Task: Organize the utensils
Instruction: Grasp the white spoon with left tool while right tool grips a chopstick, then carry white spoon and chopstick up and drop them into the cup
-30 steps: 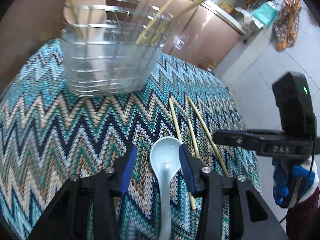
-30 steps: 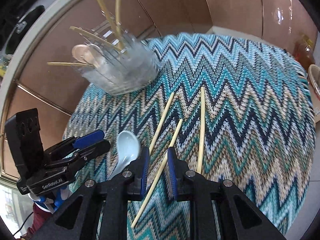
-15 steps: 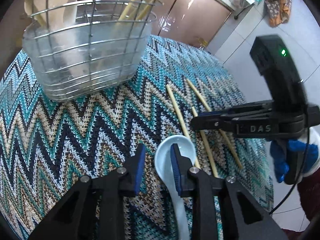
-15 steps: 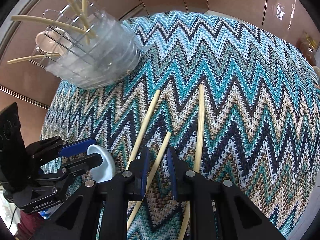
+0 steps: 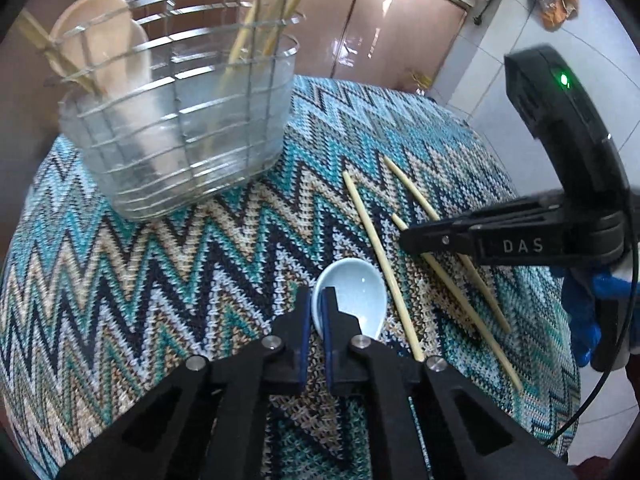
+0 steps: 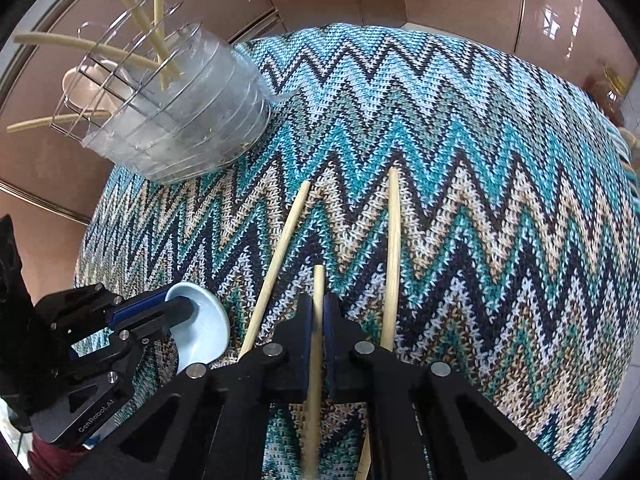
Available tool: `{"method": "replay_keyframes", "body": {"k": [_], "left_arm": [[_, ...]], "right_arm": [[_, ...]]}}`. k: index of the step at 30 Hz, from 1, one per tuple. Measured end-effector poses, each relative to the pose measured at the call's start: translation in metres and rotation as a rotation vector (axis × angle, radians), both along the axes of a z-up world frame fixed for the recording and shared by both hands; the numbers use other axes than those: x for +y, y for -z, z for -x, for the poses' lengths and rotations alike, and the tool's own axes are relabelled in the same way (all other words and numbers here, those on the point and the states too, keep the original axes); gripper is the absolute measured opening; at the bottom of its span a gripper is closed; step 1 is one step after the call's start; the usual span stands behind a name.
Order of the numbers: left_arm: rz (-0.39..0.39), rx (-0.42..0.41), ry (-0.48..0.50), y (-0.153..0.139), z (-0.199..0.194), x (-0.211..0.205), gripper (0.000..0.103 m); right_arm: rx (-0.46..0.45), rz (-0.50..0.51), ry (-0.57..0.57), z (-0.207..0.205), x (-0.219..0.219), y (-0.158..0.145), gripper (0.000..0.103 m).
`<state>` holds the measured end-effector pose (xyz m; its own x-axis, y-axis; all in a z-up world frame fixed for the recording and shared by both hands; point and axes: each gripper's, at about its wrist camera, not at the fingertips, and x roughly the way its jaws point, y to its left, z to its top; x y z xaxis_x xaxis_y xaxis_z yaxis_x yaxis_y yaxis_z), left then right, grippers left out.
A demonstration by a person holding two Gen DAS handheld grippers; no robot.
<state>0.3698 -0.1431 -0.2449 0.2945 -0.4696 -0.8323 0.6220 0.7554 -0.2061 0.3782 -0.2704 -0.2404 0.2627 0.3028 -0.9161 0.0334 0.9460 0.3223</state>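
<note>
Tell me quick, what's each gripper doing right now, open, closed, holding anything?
Left gripper: closed on the rim of the pale blue spoon.
Right gripper: closed on the middle chopstick.

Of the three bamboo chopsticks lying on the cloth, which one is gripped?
The middle bamboo chopstick, clamped by the right gripper; its neighbours lie free.

Left gripper (image 5: 316, 316) is low over the table, its jaws pinched on the spoon (image 5: 356, 300) rim. Right gripper (image 6: 318, 320) is level beside it, jaws clamped on the middle chopstick (image 6: 318, 280).
</note>
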Motion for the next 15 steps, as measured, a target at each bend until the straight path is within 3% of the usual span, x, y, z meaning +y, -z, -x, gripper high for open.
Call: {"method": "replay_keyframes", "body": {"k": [5, 15], "left_arm": [[0.017, -0.042, -0.066, -0.012, 0.016, 0.018, 0.004], [0.028, -0.184, -0.183, -0.063, 0.069, 0.059, 0.004]], "right_arm": [[-0.047, -0.055, 0.011, 0.022, -0.003, -0.013, 0.006], [-0.258, -0.067, -0.029, 0.087, 0.001, -0.075, 0.006]]}}
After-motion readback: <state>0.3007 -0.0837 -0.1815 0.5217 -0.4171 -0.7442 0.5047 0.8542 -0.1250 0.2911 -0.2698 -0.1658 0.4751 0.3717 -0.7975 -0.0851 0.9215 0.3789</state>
